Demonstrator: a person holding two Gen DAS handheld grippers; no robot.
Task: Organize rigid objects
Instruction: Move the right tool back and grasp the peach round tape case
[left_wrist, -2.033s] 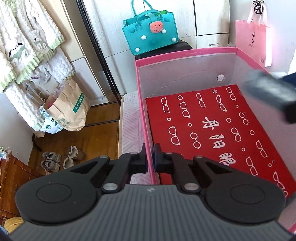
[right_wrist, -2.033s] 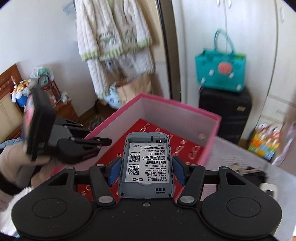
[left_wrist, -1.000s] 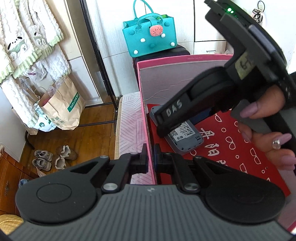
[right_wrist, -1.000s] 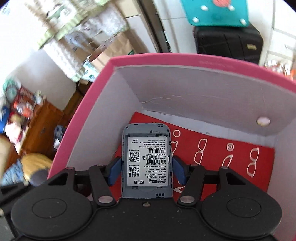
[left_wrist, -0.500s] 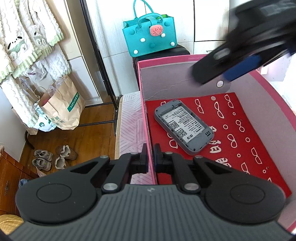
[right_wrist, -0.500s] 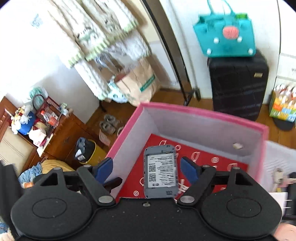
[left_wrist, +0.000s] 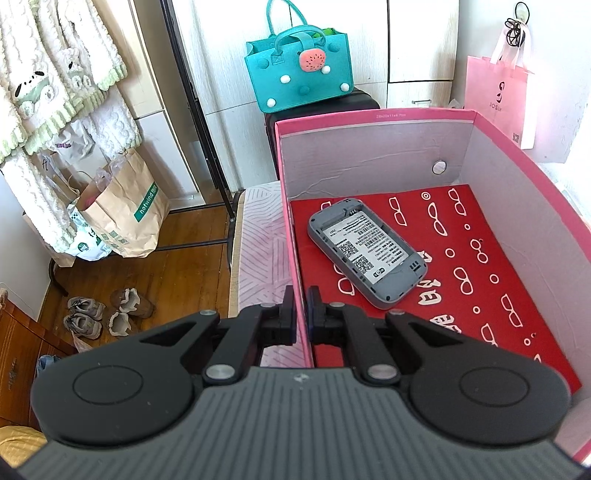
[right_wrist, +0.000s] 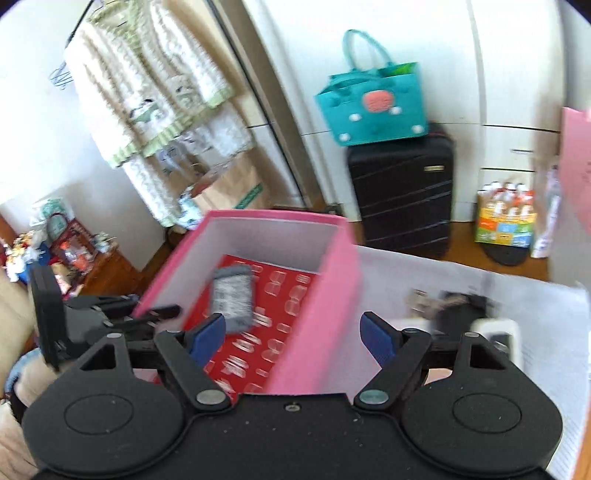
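Now one grey pocket router, label side up, is lying flat on the red glasses-print liner in the far left part of the pink box, apart from both claws. You are pinching the box's near left wall with your left claw, clenched on the cardboard and steadying it. Your right claw is hanging released, its blue pads wide apart with nothing between them, above the box's right wall. By my reading, the drop-off step is done and you are heading for the next pick. On the white worktop right of the box, blurred items are waiting: a dark one and a white one; I count at least two. The next move is calling for lining the open pads around one of them before closing.
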